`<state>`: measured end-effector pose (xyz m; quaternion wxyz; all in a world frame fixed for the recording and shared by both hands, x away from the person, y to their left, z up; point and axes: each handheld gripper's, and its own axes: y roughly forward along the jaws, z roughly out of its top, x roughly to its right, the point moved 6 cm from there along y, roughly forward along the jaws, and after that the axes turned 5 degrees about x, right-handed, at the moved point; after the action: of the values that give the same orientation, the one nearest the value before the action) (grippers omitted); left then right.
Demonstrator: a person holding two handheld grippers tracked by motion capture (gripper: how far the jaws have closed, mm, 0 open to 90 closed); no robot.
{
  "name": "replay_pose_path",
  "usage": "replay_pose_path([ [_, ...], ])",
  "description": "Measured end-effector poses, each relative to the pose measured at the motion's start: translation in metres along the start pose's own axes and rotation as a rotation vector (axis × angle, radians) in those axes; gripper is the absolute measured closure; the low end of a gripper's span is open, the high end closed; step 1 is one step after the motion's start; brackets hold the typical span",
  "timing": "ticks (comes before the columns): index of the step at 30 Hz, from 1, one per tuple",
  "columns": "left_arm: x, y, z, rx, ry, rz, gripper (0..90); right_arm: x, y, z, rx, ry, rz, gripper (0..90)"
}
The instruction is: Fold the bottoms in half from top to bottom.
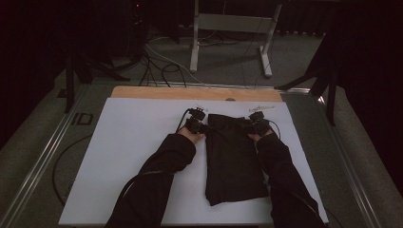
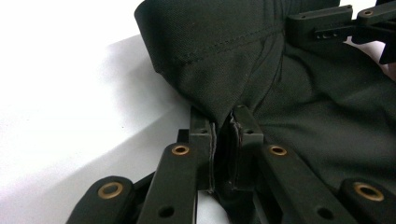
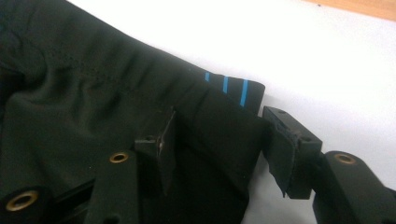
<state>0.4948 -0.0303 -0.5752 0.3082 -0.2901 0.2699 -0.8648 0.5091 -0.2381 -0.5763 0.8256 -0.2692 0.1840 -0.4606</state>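
Lying flat on the white sheet [image 1: 133, 156] is a folded black cloth [image 1: 235, 161], right of the middle of the table. At its far left corner, the left gripper [image 2: 223, 135] is pinching a fold of the cloth tight. At the far right corner, the right gripper [image 3: 219, 140] is standing spread around the edge with 3 blue stripes [image 3: 226, 85], with its pads not pressing.

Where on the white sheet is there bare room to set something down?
Bare: the wide stretch of white sheet left of the dark garment, and the strip between its far edge and the wooden board. Crowded: the garment's far corners, at the left claw and right claw.
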Motion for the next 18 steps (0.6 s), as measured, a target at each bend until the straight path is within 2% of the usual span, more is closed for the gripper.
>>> replay_pose_path([
  [4, 0.000, 0.000, 0.000, 0.001, 0.004, 0.002, 82.9, -0.001, -0.003, 0.001, -0.030, 0.014, 0.016, 66.3],
  [5, 0.000, 0.000, 0.000, 0.001, 0.004, 0.002, 82.9, 0.000, -0.004, 0.000, -0.030, 0.019, 0.025, 75.4],
  [7, 0.000, -0.001, 0.000, -0.002, 0.018, 0.003, 83.2, 0.000, -0.006, -0.001, -0.030, 0.023, 0.032, 78.1],
  [13, 0.001, -0.002, 0.001, 0.008, 0.008, 0.002, 84.1, 0.000, -0.008, 0.001, -0.036, 0.016, 0.029, 80.5],
  [14, 0.002, -0.005, 0.004, 0.030, 0.005, 0.008, 84.6, -0.001, -0.010, 0.004, -0.021, 0.018, 0.022, 81.0],
  [18, 0.004, -0.008, 0.006, 0.036, 0.015, 0.007, 84.7, -0.003, -0.015, 0.007, -0.008, 0.014, 0.026, 81.1],
])
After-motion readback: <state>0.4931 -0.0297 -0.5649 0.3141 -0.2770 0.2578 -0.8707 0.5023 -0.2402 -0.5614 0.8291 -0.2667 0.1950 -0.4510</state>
